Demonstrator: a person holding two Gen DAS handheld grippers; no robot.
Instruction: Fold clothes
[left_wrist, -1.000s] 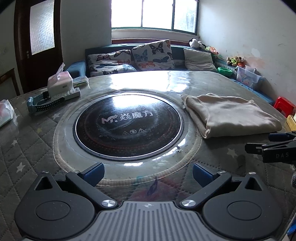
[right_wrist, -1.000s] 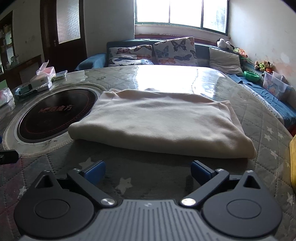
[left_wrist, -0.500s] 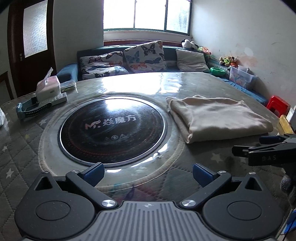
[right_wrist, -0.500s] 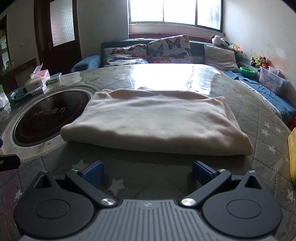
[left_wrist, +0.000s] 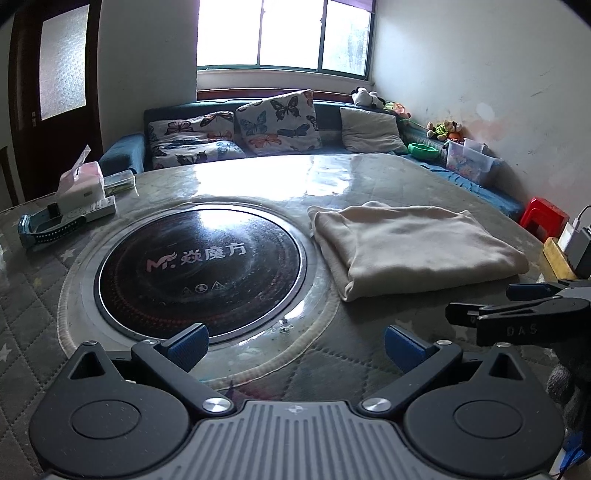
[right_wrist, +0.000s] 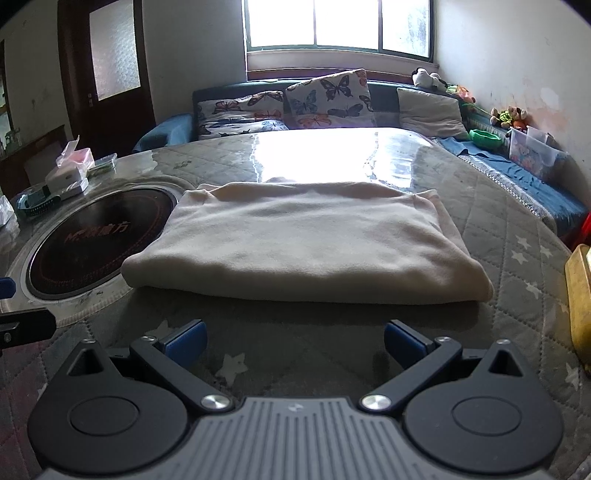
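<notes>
Soft matt cream cloth (right_wrist: 306, 243) on a glossy quilted table cover (right_wrist: 491, 221).

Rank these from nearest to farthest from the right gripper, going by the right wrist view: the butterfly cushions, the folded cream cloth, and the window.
1. Folded cream cloth: straight ahead of the right gripper, lying flat on the table.
2. Butterfly cushions: beyond the table's far edge, on the sofa.
3. Window: on the back wall, above the cushions.

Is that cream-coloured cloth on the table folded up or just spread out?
Folded. The cream cloth lies as a thick, neat rectangle with a rounded doubled near edge and stacked layers showing along its side.
</notes>
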